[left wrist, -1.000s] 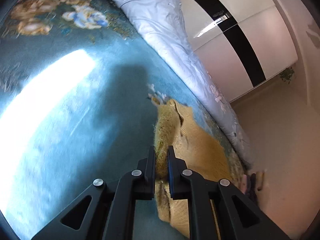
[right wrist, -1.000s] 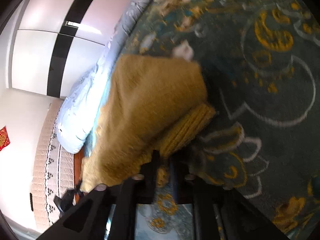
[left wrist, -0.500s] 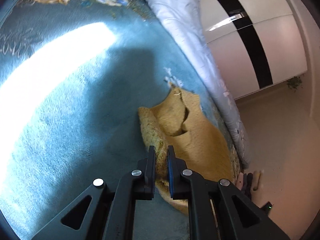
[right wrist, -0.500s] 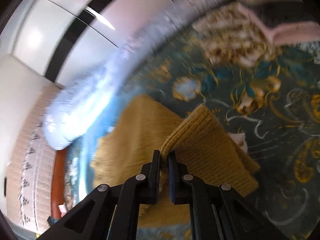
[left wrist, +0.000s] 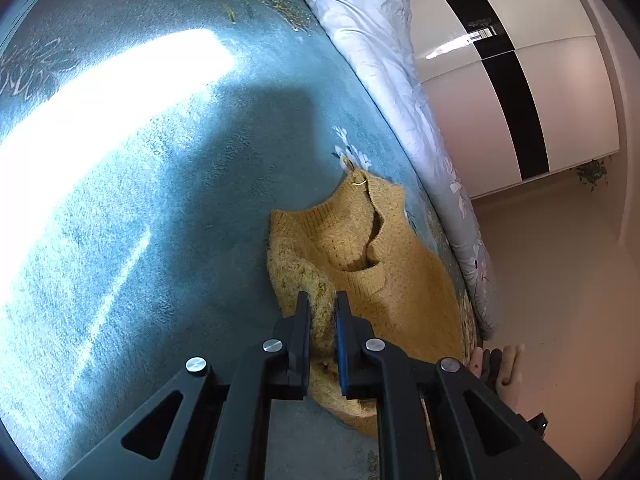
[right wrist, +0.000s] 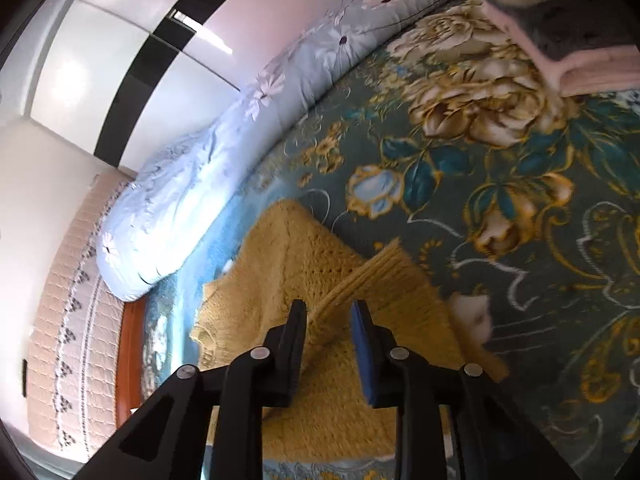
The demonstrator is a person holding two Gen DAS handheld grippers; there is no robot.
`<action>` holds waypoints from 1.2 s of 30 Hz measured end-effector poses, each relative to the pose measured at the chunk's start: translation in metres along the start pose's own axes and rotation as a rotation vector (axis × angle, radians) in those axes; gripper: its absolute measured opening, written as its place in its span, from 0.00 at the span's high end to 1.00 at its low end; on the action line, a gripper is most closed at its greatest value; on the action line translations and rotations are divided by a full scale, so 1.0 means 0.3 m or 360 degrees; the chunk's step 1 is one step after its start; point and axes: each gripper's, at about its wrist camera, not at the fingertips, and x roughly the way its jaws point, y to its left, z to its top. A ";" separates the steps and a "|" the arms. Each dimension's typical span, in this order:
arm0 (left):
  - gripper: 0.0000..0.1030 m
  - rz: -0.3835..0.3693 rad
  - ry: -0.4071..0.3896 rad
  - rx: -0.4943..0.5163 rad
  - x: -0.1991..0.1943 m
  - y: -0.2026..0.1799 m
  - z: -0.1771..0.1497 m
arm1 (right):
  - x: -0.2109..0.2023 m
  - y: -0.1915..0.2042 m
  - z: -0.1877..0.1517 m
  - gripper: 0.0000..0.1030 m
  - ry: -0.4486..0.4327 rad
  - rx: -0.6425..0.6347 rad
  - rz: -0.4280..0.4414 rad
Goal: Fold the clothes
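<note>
A mustard-yellow knitted sweater (left wrist: 372, 256) lies on the teal floral bedspread (left wrist: 160, 200), its neckline facing up. My left gripper (left wrist: 322, 300) is shut on a thick fold of the sweater at its near edge. In the right wrist view the same sweater (right wrist: 288, 264) lies partly folded, its ribbed hem (right wrist: 372, 276) turned over onto the body. My right gripper (right wrist: 328, 308) stands open over that hem, the knit lying slack between its jaws.
A rolled pale-blue flowered quilt (left wrist: 384, 52) runs along the far side of the bed, with white wardrobe doors (left wrist: 520, 92) behind. Folded pink and grey clothes (right wrist: 568, 32) sit at the top right of the right wrist view. A wooden bed frame (right wrist: 128, 344) borders the left.
My right gripper has opened and let go of the ribbed hem it carried over the sweater. My left gripper still holds its fold, with more of the sweater now showing ahead.
</note>
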 end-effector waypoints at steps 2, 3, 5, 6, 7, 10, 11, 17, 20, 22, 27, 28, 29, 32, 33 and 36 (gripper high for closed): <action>0.90 -0.0005 0.0005 -0.0013 0.000 0.006 0.001 | -0.010 -0.018 0.006 0.74 0.0015 0.0043 0.0013; 0.90 -0.0007 0.0007 -0.0019 0.000 0.009 0.001 | -0.014 -0.027 0.009 0.74 0.0023 0.0064 0.0019; 0.90 -0.0005 0.0007 -0.0014 -0.001 0.007 0.001 | -0.008 -0.042 0.014 0.68 0.0041 0.0127 0.0027; 0.90 -0.0007 0.0010 -0.0015 -0.001 0.009 0.001 | 0.005 -0.047 0.016 0.55 0.0050 0.0172 0.0019; 0.90 -0.0009 0.0013 -0.0015 -0.001 0.010 0.002 | 0.018 -0.051 0.018 0.49 0.0059 0.0216 0.0010; 0.90 -0.0017 0.0022 -0.0023 -0.001 0.017 0.005 | 0.056 -0.052 0.027 0.48 0.0053 0.0249 -0.0099; 0.90 -0.0020 0.0026 -0.0029 0.000 0.019 0.006 | 0.068 -0.051 0.031 0.48 0.0045 0.0240 -0.0151; 0.90 -0.0034 0.0038 -0.0040 0.003 0.024 0.009 | 0.066 -0.063 0.021 0.48 0.0035 0.0286 -0.0104; 0.90 -0.0024 0.0038 -0.0041 0.011 0.020 0.012 | 0.033 -0.055 0.012 0.50 0.0006 0.0215 -0.0188; 0.90 -0.0024 0.0036 -0.0044 0.016 0.014 0.009 | 0.060 -0.048 0.025 0.51 0.0022 0.0212 -0.0232; 0.90 -0.0014 0.0036 -0.0023 0.021 0.003 0.005 | 0.162 -0.025 0.058 0.51 0.0073 0.0229 -0.0386; 0.90 -0.0016 0.0039 -0.0028 0.021 0.006 0.007 | 0.185 -0.017 0.061 0.52 0.0079 0.0224 -0.0436; 0.90 -0.0019 0.0042 -0.0037 0.021 0.010 0.009 | 0.201 -0.009 0.062 0.54 0.0077 0.0212 -0.0489; 0.90 -0.0026 0.0053 -0.0051 0.028 0.013 0.014 | 0.241 0.004 0.058 0.62 0.0079 0.0175 -0.0617; 0.90 -0.0028 0.0056 -0.0055 0.030 0.014 0.015 | 0.244 0.001 0.056 0.67 0.0075 0.0172 -0.0634; 0.90 -0.0031 0.0055 -0.0042 0.032 0.004 0.016 | 0.230 0.002 0.051 0.87 0.0043 0.0155 -0.0627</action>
